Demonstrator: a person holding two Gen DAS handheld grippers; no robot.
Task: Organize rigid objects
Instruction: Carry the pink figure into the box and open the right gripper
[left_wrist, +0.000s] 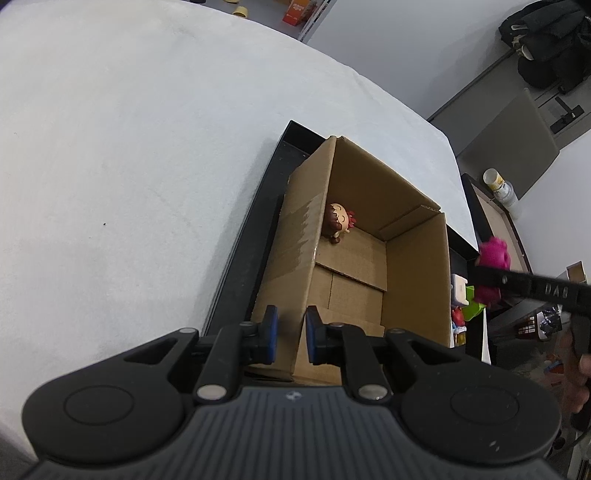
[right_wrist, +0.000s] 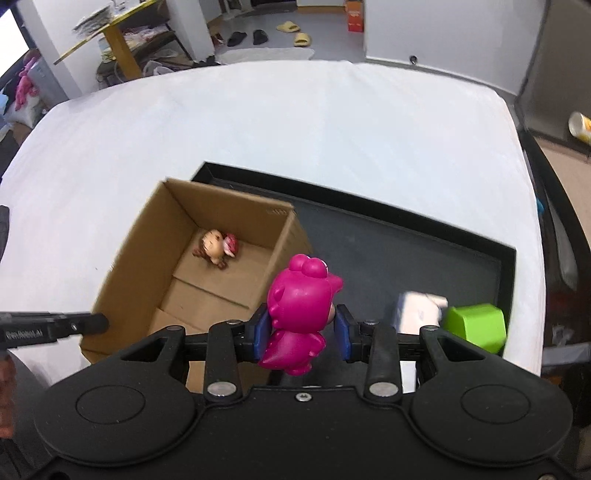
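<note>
The right gripper's blue pads pinch a magenta toy figure at its middle, holding it upright above the near right corner of the cardboard box. The left gripper's fingers are pressed onto the near wall of that box, one pad outside and one inside the rim. The box stands open-topped at the left end of a shallow black tray, its right wall rising just beside the held figure. Right of the figure, on the near part of the tray, sit a white block and a green block, close together. The middle and far stretch of the tray floor is bare up to its raised far rim. Deep in the box, against its far left corner, lies a small brown-haired doll, with open cardboard floor nearer. Beyond the tray the white tablecloth spreads wide and flat to its far edge.
</note>
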